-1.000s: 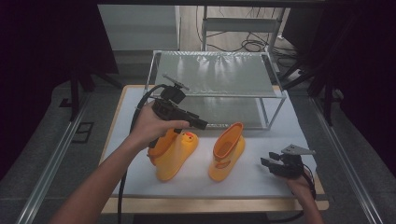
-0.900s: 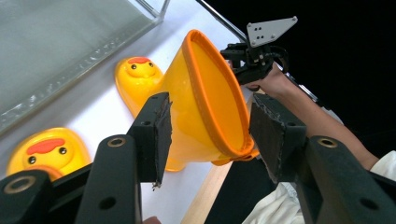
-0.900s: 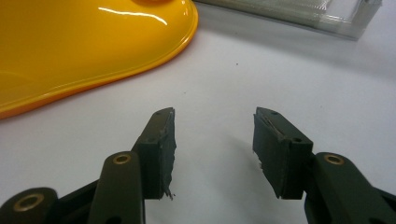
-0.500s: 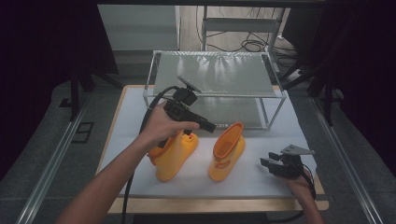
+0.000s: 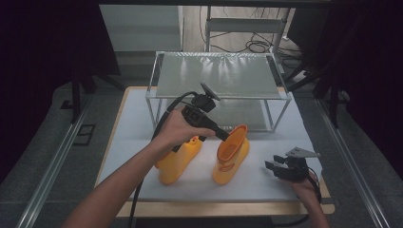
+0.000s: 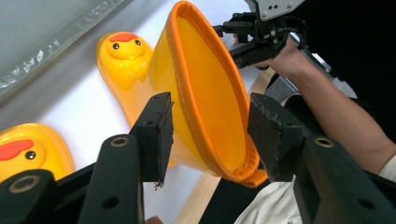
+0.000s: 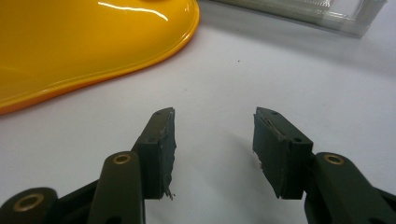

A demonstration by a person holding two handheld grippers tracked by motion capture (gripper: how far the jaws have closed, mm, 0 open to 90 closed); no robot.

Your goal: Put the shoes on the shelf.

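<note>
Left gripper view has the left gripper with its jaws spread wide, straddling the rim of the right-hand boot. One pad sits outside the shaft and the other over the orange-trimmed opening, and I can't tell if either actually touches yet. That boot is yellow with a little duck face on the toe, and the other boot of the pair pokes in at the lower left.

From the high view, the left gripper is right at the top of the right-hand boot, which stands upright near the middle of the white board, closer to its front edge. The other boot stands just beside it, partly under the person's hand.

The right gripper has its jaws spread too, holding nothing, low over the board near the front right corner. A two-shelf wire rack sits along the back edge.
</note>
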